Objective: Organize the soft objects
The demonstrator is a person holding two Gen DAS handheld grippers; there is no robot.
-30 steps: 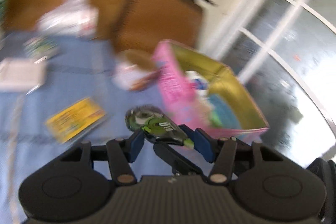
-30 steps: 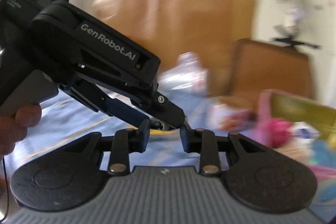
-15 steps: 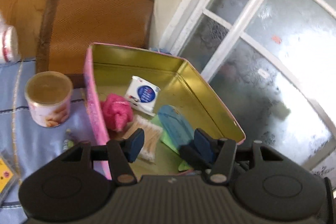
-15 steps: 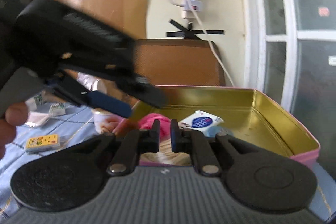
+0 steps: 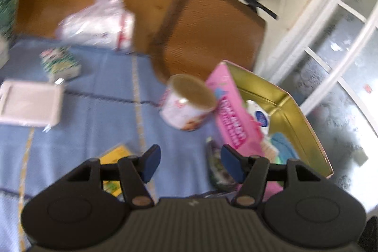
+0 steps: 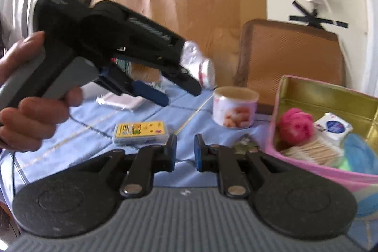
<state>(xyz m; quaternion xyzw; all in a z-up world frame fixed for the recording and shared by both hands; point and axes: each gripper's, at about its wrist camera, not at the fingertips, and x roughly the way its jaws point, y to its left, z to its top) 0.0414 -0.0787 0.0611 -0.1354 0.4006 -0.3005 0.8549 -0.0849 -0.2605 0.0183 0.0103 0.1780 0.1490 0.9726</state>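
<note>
- The left tongs (image 5: 190, 163) hung over the blue cloth (image 5: 94, 115) on the worktop, jaws apart and opening, nothing between the blue pads.
- The right tongs (image 6: 185, 152) stood with a narrow gap between the pads, jaws opening, and held nothing.
- From the right wrist view, a hand (image 6: 28, 96) gripped the handle of the left tongs, which pointed down toward the cloth from the upper left.
- The pink tin (image 6: 307, 171), gold inside, stood open at the right edge of the cloth.
- Inside it lay the soft things: a pink puff (image 6: 295, 129), a bundle of cotton swabs (image 6: 314, 152), a white pack with a blue label (image 6: 334, 126) and a blue piece (image 6: 359, 152) over something green.
- A small green and dark object (image 5: 218, 167) lay on the cloth just beside the tin's pink outer wall, close to the left tongs' right pad; blur kept me from telling what it was.
- A round tub with a printed side (image 6: 234, 108) stood upright near the tin's left wall.
- A yellow flat case (image 6: 141, 131) lay on the cloth ahead of the right tongs.
- Farther back lay a white flat pack (image 5: 30, 105), a green printed packet (image 5: 60, 63) and a clear plastic bag (image 5: 99, 20).
- A brown chair back (image 5: 208, 32) rose behind the tub.
</note>
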